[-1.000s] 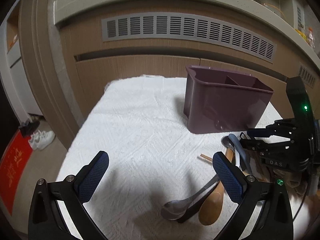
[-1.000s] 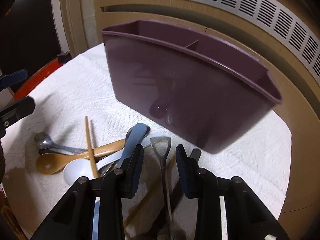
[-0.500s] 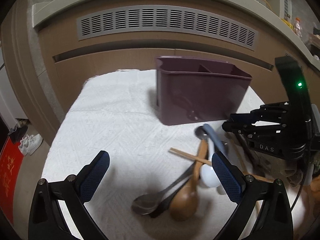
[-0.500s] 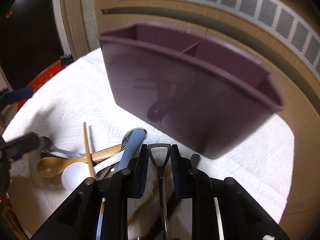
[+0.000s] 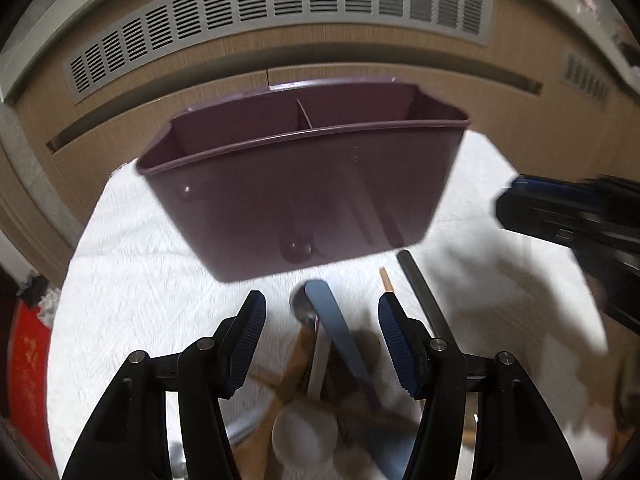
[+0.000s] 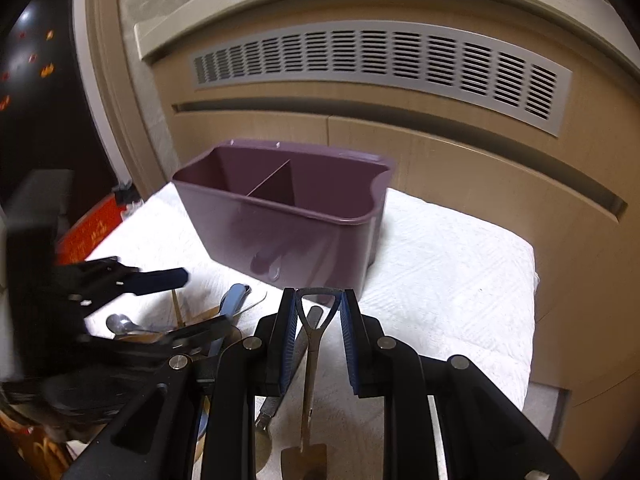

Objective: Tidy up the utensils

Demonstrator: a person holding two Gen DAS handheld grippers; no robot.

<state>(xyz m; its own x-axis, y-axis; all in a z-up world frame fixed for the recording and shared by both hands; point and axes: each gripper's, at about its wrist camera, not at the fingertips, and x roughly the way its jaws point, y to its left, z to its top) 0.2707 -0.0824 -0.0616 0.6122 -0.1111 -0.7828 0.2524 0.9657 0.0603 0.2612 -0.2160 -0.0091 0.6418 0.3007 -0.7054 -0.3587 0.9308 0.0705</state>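
Note:
A purple two-compartment caddy (image 5: 304,200) stands on the white cloth; it also shows in the right wrist view (image 6: 292,232). My right gripper (image 6: 319,300) is shut on a metal shovel-shaped spoon (image 6: 310,360) by its loop handle and holds it above the cloth, in front of the caddy. My left gripper (image 5: 320,312) is open over a pile of utensils: a blue-handled spoon (image 5: 340,340), a white spoon bowl (image 5: 304,436), a wooden spoon and a black handle (image 5: 420,292). The blue handle lies between my left fingers, untouched.
The cloth (image 6: 452,280) covers a small table with edges on the right and left. A wooden cabinet with a grey vent (image 6: 380,64) stands close behind. A red mat (image 5: 24,372) lies on the floor at left.
My right gripper has closed on the shovel spoon and lifted it away from the pile. My left gripper has moved right and forward over the pile and narrowed its opening.

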